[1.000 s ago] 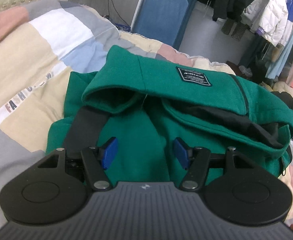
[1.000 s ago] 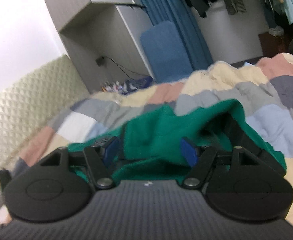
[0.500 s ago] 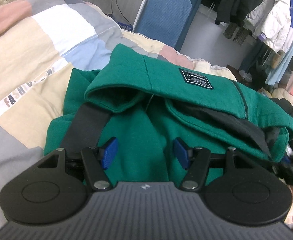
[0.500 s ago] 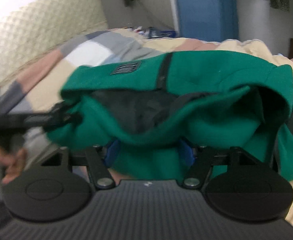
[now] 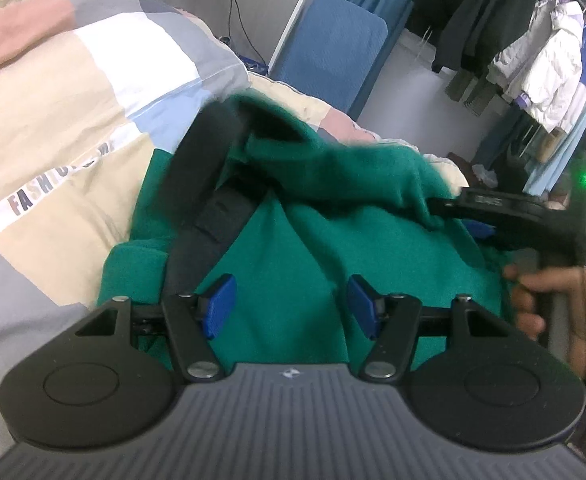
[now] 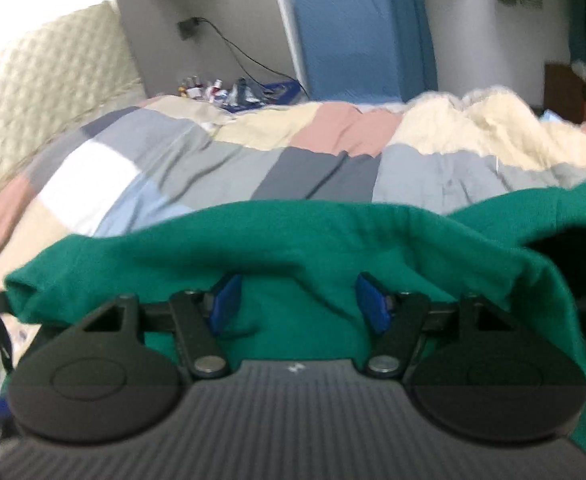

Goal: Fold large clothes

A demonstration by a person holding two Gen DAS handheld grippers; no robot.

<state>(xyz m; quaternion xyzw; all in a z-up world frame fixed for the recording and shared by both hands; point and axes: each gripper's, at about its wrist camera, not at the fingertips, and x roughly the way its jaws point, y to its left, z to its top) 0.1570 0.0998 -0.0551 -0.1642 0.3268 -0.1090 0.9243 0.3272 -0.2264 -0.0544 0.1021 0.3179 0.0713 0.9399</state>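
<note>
Garment: green hoodie (image 5: 325, 216) bunched on my patchwork quilt (image 5: 73, 128), right under both grippers.
Left gripper (image 5: 289, 306): my jaws are spread apart over the green cloth, clamping nothing.
Right gripper (image 6: 299, 306): a fold is draped over and between my spread fingers; whether the pads pinch it, I cannot tell.
Left view only: my hand (image 5: 553, 304) on the right tool's handle, clothes rack (image 5: 541, 60).
Right view only: padded headboard (image 6: 41, 92).

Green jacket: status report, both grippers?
Left gripper open above green jacket. Right gripper open, jacket fold draped over it. Nothing obstructing on quilt.
</note>
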